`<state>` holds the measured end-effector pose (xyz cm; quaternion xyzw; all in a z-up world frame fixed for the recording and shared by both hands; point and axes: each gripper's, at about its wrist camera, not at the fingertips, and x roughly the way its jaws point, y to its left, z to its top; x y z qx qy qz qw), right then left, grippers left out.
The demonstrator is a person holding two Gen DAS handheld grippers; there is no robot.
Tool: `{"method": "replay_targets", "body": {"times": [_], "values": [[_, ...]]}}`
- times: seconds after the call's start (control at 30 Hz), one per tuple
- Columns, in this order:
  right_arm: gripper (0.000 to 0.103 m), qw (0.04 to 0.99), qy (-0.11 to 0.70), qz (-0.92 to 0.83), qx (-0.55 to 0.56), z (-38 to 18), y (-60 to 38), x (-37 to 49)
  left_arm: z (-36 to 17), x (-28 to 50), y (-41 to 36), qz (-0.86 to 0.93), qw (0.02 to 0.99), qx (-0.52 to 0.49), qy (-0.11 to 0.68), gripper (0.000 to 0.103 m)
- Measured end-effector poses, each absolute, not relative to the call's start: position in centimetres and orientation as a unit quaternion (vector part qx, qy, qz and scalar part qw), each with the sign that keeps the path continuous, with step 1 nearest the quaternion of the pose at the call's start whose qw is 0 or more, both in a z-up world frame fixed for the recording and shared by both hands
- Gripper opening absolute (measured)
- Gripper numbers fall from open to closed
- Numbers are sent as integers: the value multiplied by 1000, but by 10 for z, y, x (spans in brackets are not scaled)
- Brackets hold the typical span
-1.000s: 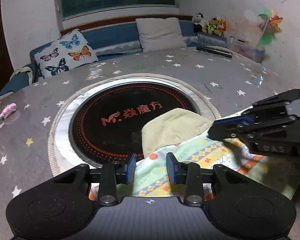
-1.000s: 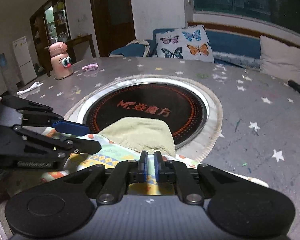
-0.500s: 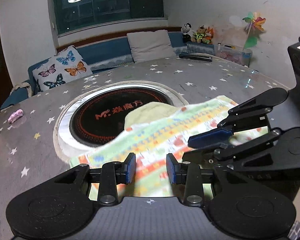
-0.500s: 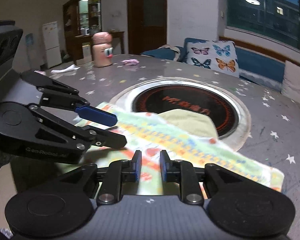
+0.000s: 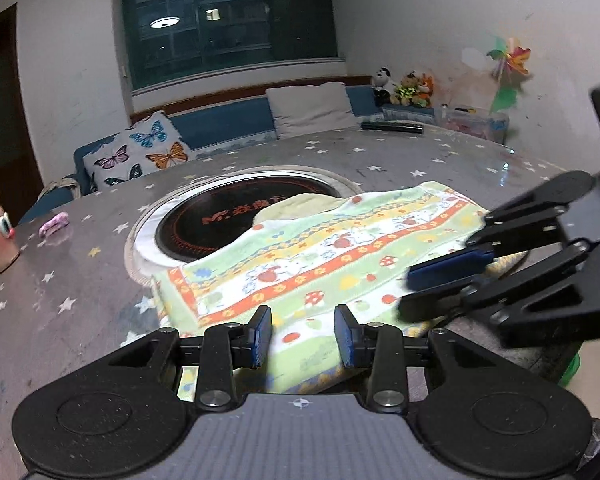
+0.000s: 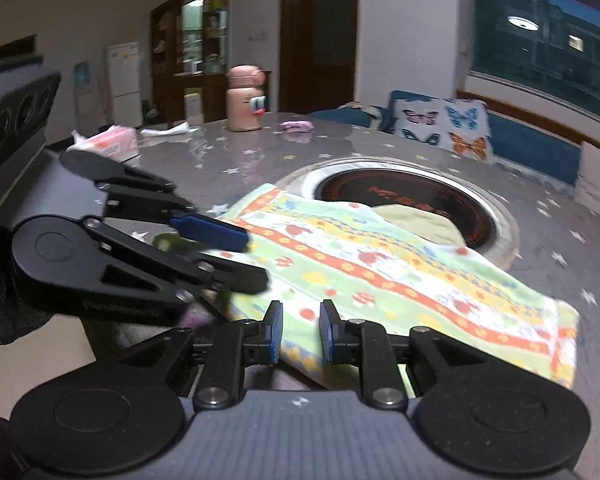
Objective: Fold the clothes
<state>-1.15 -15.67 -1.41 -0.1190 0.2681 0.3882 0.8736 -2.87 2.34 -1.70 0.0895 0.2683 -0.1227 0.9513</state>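
Left gripper point(image 5: 302, 336): matte black linkage arms, silver screw heads at the pivots, blue pads lining the jaws, a ribbed grey plate with a small crosshair mark between two round black discs. Right gripper point(image 6: 300, 332): same black-and-blue build, faint raised lettering along one arm, blurred past reading.

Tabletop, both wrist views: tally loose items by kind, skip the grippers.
Patterned cloth: 1
Pink bottle: 1
Tissue pack: 1
Pink wrapper: 1
Black remote: 1
Clear box: 1
Total: 6
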Motion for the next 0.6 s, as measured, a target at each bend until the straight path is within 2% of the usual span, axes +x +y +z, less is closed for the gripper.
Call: {"method": "replay_targets", "body": {"times": [0.1,0.2,0.3,0.6], "values": [[25,883,272,368,-100,-14,-170,-13,-19,-30,27,-119,952,83,268,39],[24,896,279,335,-84,-16,-185,-12,-20,-32,30,-118,953,78,267,39],[18,901,296,311,-63,-20,-202,-7,-21,-32,30,-117,954,77,267,39],[19,924,293,241,-48,-12,-230,3,-22,-33,30,-115,954,72,268,39]]}}
